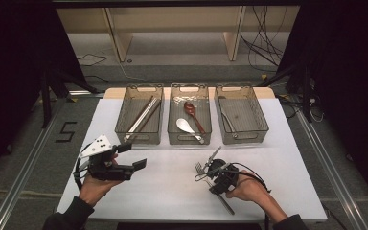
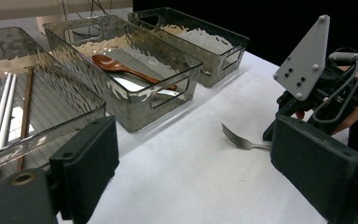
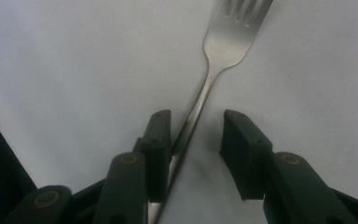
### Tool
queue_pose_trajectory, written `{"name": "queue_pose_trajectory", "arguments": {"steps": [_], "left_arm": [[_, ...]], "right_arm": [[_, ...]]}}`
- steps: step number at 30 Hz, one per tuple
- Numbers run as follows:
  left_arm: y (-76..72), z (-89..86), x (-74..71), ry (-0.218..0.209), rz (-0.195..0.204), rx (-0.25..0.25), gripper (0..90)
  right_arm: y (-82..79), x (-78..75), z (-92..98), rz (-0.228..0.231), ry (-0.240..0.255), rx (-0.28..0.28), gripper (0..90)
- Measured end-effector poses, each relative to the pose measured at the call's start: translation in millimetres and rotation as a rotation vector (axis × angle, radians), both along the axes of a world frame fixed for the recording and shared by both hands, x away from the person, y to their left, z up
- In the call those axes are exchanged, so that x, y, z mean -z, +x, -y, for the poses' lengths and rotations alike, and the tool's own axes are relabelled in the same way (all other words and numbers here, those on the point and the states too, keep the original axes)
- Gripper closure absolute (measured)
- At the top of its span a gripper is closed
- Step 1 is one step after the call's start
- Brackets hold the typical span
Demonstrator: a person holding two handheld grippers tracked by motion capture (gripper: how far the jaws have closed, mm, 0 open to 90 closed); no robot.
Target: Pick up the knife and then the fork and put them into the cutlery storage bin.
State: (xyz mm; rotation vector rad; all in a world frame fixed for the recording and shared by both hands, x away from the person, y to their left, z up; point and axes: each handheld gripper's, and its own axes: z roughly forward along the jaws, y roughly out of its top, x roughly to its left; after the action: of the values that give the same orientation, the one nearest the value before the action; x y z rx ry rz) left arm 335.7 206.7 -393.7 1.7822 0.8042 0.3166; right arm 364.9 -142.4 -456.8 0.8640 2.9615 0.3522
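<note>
A fork is seen lying flat on the white table, near the front edge and right of centre, tines pointing to the far left. Its handle is straddled by the right gripper, whose jaws are only partly spread; the handle is touched by one pad, while a gap is left at the other, so no pinch is made. The left gripper is held above the table's near left, its jaws spread wide with nothing between them. Three clear bins are lined up along the far side, with chopsticks in the left one and two spoons in the middle.
</note>
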Motion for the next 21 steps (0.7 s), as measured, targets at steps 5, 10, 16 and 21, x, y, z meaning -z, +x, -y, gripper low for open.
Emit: {"name": "queue_pose_trajectory", "arguments": {"steps": [5,10,16,21], "left_arm": [[0.0,0.2,0.2,0.001,0.000,0.000,14.5],[-0.2,0.6,0.4,0.003,-0.001,0.001,14.5],[-0.3,0.7,0.5,0.001,-0.001,0.000,14.5],[-0.5,0.7,0.6,0.005,-0.002,0.005,14.5]], "right_arm": [[-0.6,0.0,-0.5,0.005,-0.010,-0.016,66.7],[-1.2,-0.2,-1.3,0.012,-0.027,-0.024,71.5],[0.6,0.0,0.2,0.011,-0.029,-0.030,78.0],[1.3,-0.1,1.1,0.006,-0.025,-0.028,79.6]]}}
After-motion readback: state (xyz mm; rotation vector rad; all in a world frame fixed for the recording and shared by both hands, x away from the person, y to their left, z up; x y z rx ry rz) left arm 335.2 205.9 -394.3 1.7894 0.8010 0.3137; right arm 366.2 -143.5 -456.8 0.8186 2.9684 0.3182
